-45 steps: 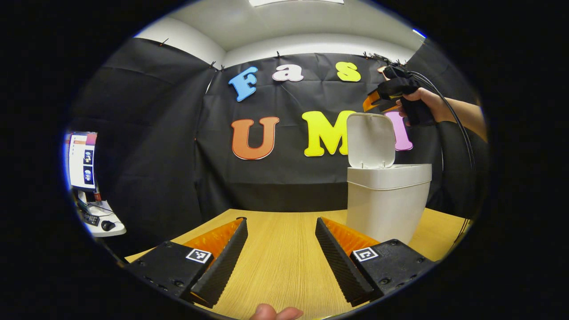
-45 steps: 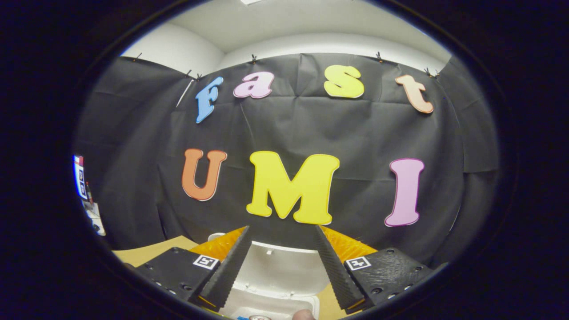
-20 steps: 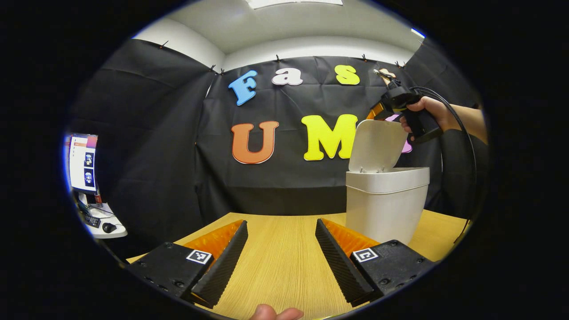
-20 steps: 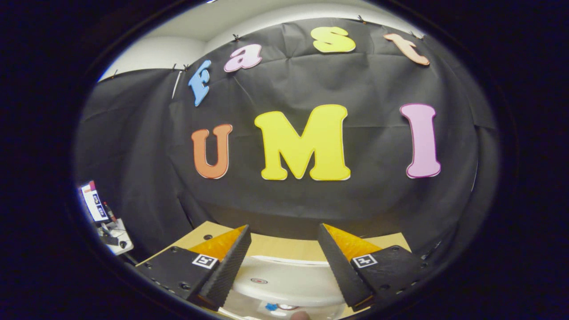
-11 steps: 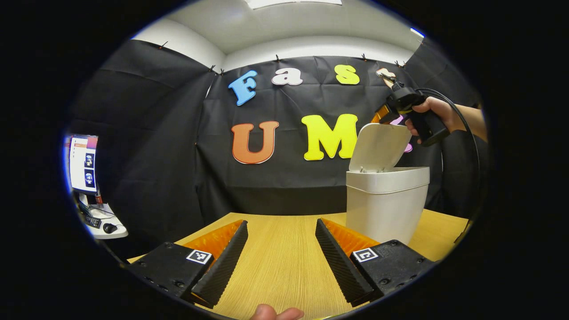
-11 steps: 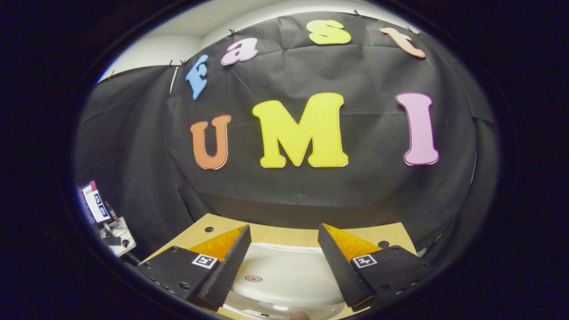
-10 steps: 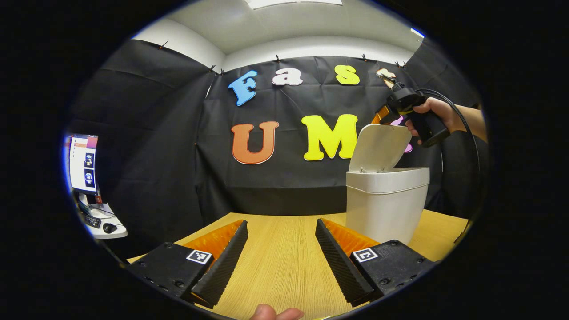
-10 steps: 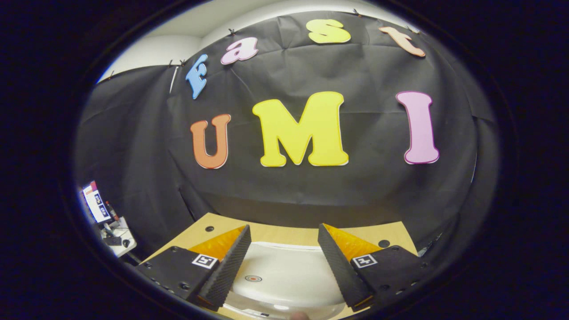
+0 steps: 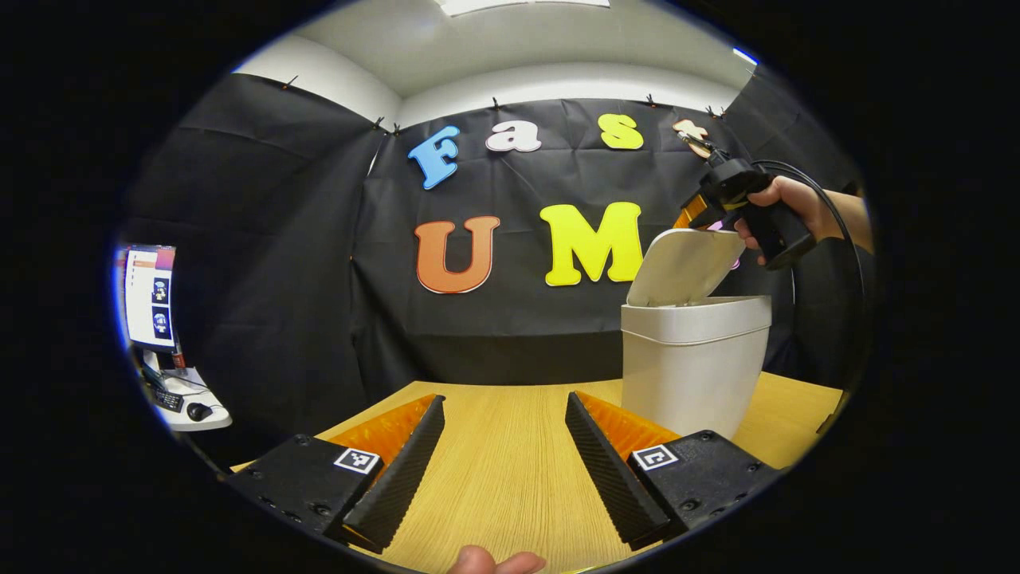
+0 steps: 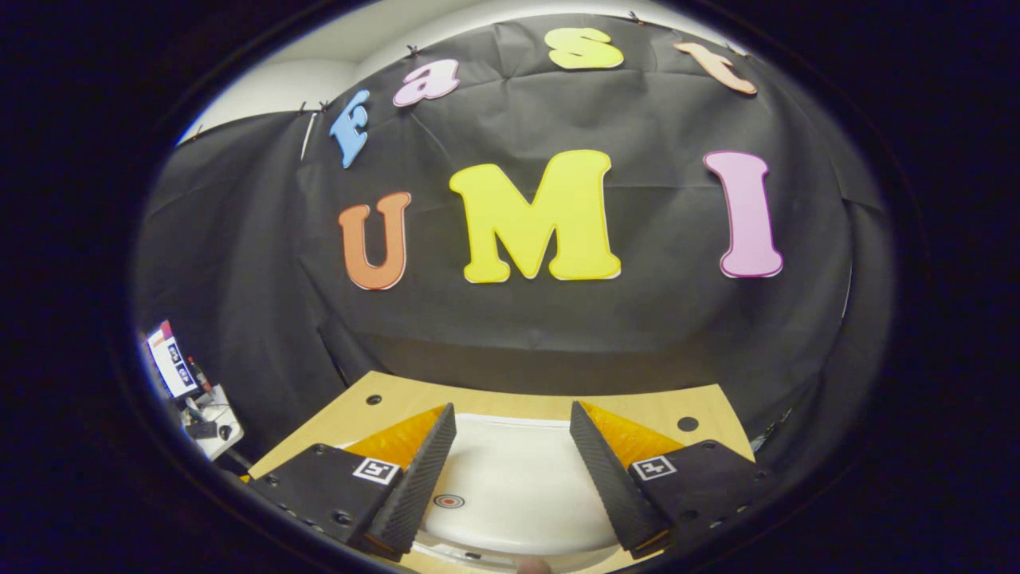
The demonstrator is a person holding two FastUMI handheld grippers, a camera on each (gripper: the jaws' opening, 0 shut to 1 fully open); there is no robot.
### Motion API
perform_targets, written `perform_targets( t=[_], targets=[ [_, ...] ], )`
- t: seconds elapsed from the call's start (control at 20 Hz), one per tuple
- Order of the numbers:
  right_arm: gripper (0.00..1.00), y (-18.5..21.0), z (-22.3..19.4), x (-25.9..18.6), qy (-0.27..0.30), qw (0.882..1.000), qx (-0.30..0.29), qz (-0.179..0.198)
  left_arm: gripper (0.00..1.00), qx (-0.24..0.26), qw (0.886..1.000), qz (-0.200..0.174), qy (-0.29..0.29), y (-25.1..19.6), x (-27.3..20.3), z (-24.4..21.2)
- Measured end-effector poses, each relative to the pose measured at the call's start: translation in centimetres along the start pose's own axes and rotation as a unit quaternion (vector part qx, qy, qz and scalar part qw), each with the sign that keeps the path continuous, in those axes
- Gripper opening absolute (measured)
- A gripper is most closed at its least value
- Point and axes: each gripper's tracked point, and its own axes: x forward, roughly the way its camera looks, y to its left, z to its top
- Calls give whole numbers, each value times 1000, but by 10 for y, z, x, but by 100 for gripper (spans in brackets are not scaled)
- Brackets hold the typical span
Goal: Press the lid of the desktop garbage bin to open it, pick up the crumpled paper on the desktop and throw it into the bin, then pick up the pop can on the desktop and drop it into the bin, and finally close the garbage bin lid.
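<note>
A white plastic desktop bin (image 9: 695, 363) stands on the light wooden table (image 9: 510, 470), its white hinged lid (image 9: 685, 267) tilted half closed. The right gripper (image 10: 510, 462), fingers spread and empty, rests on the lid, apparently closing it; pushing down flat comes next. The left gripper (image 9: 504, 454) hovers open, empty.

Bright ceiling panel (image 9: 522, 4) light, sharp focus, strong fisheye bending at edges.

My left gripper view looks level across the table (image 9: 510, 478); my right gripper view hovers close above the bin lid (image 10: 518, 486) (shared).
</note>
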Motion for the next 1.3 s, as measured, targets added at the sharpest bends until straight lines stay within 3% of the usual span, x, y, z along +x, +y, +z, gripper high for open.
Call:
perform_targets(
  t=[0.05, 0.15, 0.6, 0.65, 0.75, 0.9, 1.25, 1.3],
  targets=[
    [85, 1, -2, -2, 0, 1000, -5, 0, 99, -1, 1000, -2, 1, -2, 0, 0],
    [90, 0, -11, -7, -5, 1000, -20, -4, 99, 0, 1000, -3, 0, -3, -1, 0],
    [87, 8, -50, -18, 3, 999, -30, 14, 99, 12, 1000, 2, -5, -5, -3, 4],
    [91, 7, -53, -18, 4, 999, -29, 14, 99, 9, 1000, 2, -5, -5, -3, 3],
    [87, 6, -64, -18, 16, 1000, -24, 13, 99, 8, 1000, 6, -5, -2, -3, 4],
    [92, 6, -72, -22, 15, 999, -44, 9, 100, 4, 1000, 9, -4, 2, -2, 3],
    [89, 4, -89, -25, 18, 998, -66, -3, 99, 4, 1000, 13, -3, 3, -2, 2],
    [93, 3, -90, -26, 17, 998, -64, -5, 99, 6, 1000, 14, -3, 3, -1, 3]
  ],
)
